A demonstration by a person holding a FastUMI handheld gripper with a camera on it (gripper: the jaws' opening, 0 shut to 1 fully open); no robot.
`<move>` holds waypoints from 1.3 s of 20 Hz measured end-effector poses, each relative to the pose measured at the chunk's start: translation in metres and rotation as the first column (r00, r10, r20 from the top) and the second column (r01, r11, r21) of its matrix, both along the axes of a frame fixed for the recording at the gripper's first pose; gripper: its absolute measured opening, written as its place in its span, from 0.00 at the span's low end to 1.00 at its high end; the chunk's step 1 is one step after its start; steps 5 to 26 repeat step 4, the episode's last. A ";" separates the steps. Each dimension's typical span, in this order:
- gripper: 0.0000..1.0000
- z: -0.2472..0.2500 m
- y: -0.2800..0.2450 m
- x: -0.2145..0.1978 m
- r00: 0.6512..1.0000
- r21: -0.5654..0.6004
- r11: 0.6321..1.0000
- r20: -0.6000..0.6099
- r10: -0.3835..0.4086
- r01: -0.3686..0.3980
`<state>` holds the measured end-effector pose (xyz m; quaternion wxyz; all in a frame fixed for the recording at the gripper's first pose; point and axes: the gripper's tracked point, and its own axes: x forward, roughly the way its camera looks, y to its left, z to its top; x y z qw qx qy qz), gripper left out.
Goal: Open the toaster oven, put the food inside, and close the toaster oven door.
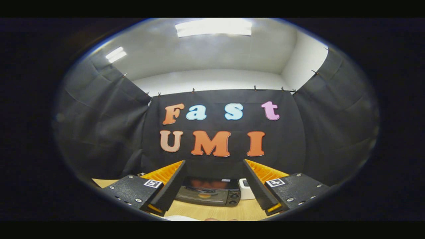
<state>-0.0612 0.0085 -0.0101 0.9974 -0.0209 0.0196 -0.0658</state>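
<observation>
Gripper fingers spread, 1 closed toaster oven beyond

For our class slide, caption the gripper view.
Open tool held above the wooden table, its fingers framing a closed black toaster oven beyond them.

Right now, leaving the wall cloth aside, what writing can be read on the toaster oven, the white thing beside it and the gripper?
Toaster oven: nothing by its knobs is sharp enough to read.
White thing: dark patch on top, too blurred to read.
Gripper, open, fingers wide apart before the oven: one square pattern marker on each side, no words.
</observation>
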 end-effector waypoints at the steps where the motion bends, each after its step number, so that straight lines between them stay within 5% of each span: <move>1: 0.98 0.003 0.001 -0.001 1.000 -0.002 1.000 0.005 0.002 -0.002; 26: 0.98 0.011 0.003 0.000 1.000 0.000 1.000 0.015 0.008 -0.008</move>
